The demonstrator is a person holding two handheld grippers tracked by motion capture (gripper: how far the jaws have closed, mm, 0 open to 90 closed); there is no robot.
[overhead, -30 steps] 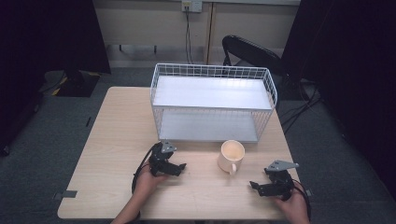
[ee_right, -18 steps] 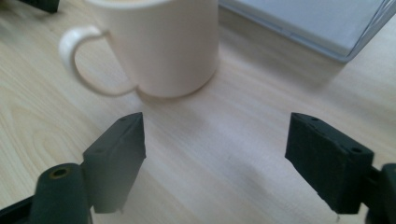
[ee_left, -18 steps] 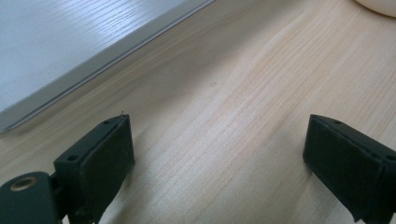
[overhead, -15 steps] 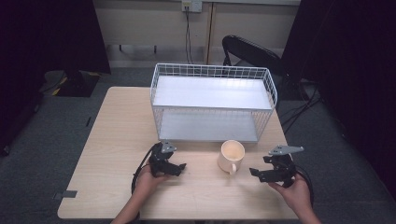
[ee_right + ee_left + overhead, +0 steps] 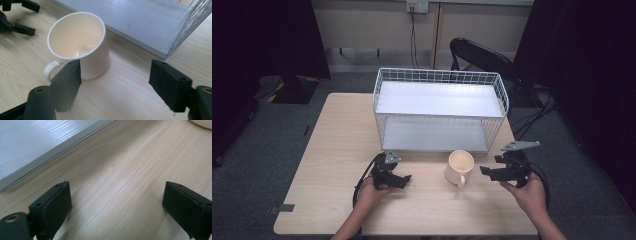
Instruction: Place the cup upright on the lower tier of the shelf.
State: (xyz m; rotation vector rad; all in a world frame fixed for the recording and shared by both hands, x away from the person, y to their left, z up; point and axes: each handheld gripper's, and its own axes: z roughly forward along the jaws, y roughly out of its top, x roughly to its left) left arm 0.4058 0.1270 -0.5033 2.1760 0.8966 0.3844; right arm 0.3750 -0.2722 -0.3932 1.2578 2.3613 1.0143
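Wire rack (image 5: pixel 439 107) behind mug (image 5: pixel 459 167), table (image 5: pixel 337 150)

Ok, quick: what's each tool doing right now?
Left tool: open, empty, over bare table.
Right tool: open, jaws just closing, nothing gripped, mug ahead.

Each bare forearm ends in a matte black gripper, the left gripper (image 5: pixel 404 179) and the right gripper (image 5: pixel 484 172), with thick rectangular jaws bearing small screw holes, a brass-ringed bolt at the base, a trailing black cable, and a grey three-cornered top plate.
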